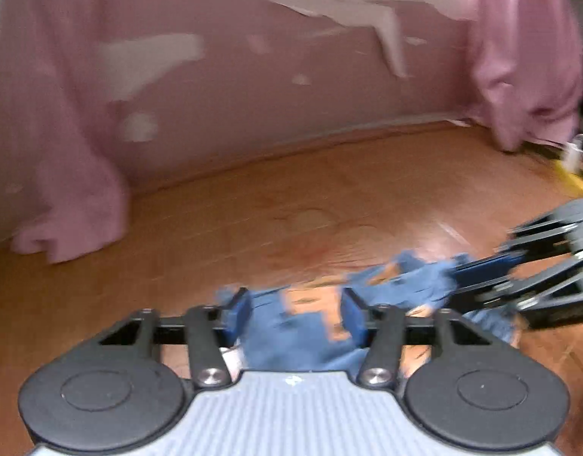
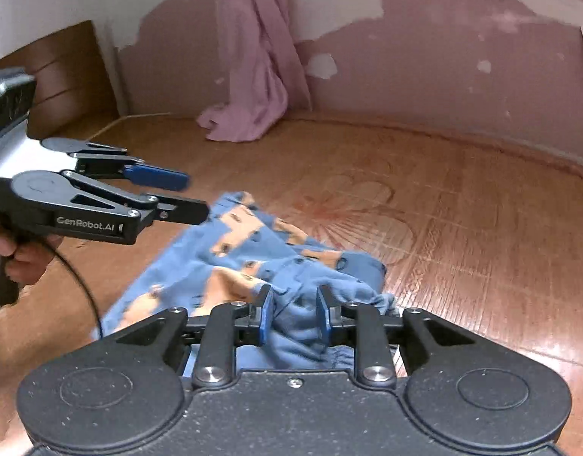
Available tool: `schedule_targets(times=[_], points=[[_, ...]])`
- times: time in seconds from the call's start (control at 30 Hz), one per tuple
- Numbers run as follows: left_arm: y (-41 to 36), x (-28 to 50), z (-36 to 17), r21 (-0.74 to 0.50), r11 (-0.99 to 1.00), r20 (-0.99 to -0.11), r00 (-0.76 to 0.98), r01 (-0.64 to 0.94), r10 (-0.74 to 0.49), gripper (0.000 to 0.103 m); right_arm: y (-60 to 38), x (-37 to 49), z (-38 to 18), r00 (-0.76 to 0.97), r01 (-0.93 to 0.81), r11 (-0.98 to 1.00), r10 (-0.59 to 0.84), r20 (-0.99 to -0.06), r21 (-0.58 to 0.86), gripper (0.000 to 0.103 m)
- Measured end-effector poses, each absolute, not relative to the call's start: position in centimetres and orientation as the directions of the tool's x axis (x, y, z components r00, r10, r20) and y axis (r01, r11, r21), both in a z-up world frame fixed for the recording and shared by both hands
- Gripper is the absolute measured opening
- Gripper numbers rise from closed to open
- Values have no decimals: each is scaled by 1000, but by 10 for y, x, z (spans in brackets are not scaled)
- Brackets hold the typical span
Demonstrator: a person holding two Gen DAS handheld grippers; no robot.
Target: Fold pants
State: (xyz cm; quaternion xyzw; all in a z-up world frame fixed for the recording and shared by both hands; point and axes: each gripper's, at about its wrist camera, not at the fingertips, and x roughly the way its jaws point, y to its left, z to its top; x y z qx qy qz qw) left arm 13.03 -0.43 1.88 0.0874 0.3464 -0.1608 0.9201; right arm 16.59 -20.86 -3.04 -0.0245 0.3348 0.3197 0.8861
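Observation:
Blue pants (image 2: 253, 250) with tan patches lie crumpled on a wooden floor (image 2: 462, 228). In the right wrist view my right gripper (image 2: 295, 311) has bunched blue cloth pinched between its narrow-set fingers at the near end of the pants. The left gripper (image 2: 194, 195) hovers at the pants' far left edge with its jaws apart and nothing clamped. In the blurred left wrist view, the left gripper (image 1: 296, 313) stands wide open over the pants (image 1: 291, 338), while the right gripper (image 1: 458, 277) reaches in from the right onto the cloth.
Pink curtains (image 2: 253, 76) (image 1: 75, 152) hang to the floor against a pink wall (image 2: 443, 57) with peeling paint. A brown wooden panel (image 2: 63, 72) is at the back left. A hand (image 2: 21, 250) and a black cable (image 2: 82, 285) are at the left. Something yellow (image 1: 572, 178) lies far right.

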Motion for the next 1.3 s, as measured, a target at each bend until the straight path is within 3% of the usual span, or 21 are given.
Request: schedule_targets(times=[0.07,0.17,0.27,0.3,0.33,0.4,0.43,0.57,0.73,0.83,1.03,1.3], points=[[-7,149,1,13,926,-714,651,378,-256,40,-213,168,-39,573,-563,802,553,-605,199,26],[5,159,-21,60,944,-739,650,325,-177,39,-224,164,-49,587,-546,809,555,-590,217,26],[25,156,-22,17,960,-721,669,278,-181,58,-233,161,-55,599,-539,821,530,-600,188,27],[27,153,-19,30,967,-715,681,255,-158,70,-236,160,-56,594,-544,816,539,-597,195,29],[31,150,-16,37,972,-709,691,234,-140,74,-238,159,-53,601,-535,823,531,-597,193,35],[38,139,-7,31,982,-699,707,185,-111,76,-238,156,-47,642,-521,843,489,-590,132,71],[41,133,-2,25,987,-696,712,156,-95,81,-238,154,-43,653,-526,843,483,-584,110,74],[52,105,8,-6,997,-720,692,75,-56,90,-235,141,-34,594,-584,796,553,-585,160,76],[39,80,2,6,1000,-783,623,-1,5,101,-217,128,-55,506,-585,800,487,-712,131,82],[38,72,0,-41,998,-796,606,-41,-8,102,-217,128,-60,493,-560,815,471,-731,147,89],[48,72,1,-80,994,-812,583,-68,-26,102,-224,129,-51,509,-541,822,489,-708,178,91],[48,71,2,-77,993,-813,582,-84,-14,102,-227,133,-47,523,-530,822,511,-682,209,98]])
